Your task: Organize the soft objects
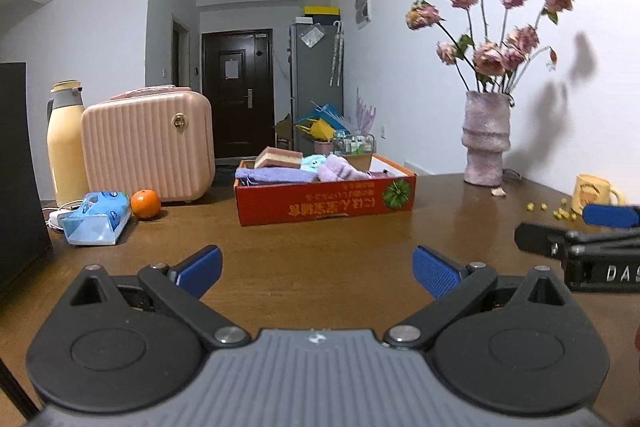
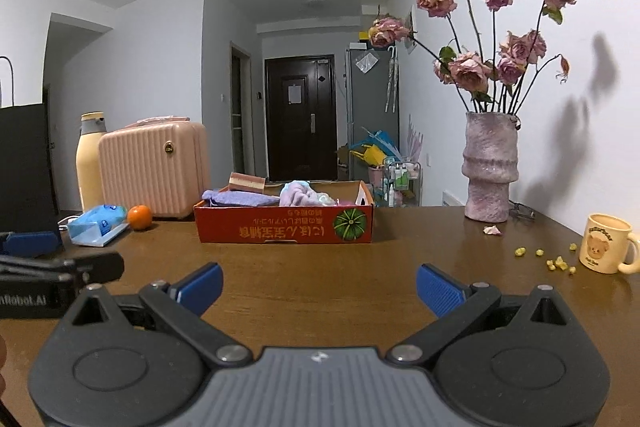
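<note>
Two grippers hang low over the brown counter (image 1: 320, 235), both with jaws spread wide and nothing between them: the left gripper (image 1: 318, 273) fills the bottom of its own view, the right gripper (image 2: 319, 291) the bottom of its own. The soft objects sit in a red cardboard box (image 1: 326, 201) at mid-frame: a folded purple towel (image 1: 272, 174), a lilac cloth (image 1: 344, 169), a light blue plush piece (image 1: 314, 162) and a layered sponge (image 1: 279, 157). Left of the box lie an orange (image 1: 145, 204) and a blue tissue pack (image 1: 98, 219), before a pink case (image 1: 147, 146). At right stand a vase of dried roses (image 2: 490, 167) and a cream mug (image 2: 609, 249).
</note>
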A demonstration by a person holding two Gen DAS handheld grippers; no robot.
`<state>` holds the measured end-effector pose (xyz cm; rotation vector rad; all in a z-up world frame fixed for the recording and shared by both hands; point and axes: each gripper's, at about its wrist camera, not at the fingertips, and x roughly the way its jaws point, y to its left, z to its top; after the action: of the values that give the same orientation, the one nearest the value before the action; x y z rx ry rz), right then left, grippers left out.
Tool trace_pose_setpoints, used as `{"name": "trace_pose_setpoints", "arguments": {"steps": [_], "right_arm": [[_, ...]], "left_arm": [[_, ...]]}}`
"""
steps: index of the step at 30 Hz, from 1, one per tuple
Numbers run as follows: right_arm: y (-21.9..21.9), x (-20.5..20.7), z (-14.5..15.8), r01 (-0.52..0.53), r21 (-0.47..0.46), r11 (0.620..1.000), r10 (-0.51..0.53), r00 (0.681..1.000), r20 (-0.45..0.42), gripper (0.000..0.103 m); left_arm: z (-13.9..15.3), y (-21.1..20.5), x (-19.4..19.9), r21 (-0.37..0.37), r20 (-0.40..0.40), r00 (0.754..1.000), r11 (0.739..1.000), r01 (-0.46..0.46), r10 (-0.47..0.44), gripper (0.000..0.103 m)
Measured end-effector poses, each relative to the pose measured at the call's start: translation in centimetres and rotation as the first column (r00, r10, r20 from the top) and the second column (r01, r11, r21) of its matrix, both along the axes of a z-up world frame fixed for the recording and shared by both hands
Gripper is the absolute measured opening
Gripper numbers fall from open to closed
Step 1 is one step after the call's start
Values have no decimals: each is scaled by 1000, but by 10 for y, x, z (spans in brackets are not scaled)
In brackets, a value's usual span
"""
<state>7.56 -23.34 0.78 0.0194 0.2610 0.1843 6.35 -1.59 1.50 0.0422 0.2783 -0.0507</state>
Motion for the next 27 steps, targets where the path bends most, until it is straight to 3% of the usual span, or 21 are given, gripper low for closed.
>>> {"name": "trace_pose_setpoints", "arguments": {"steps": [27], "right_arm": [[-3,-27,-1,-3,1,1000,3,1000,9,103]], "left_arm": [[-1,-6,-18,16,15,1000,1000,21,-21,103]]}}
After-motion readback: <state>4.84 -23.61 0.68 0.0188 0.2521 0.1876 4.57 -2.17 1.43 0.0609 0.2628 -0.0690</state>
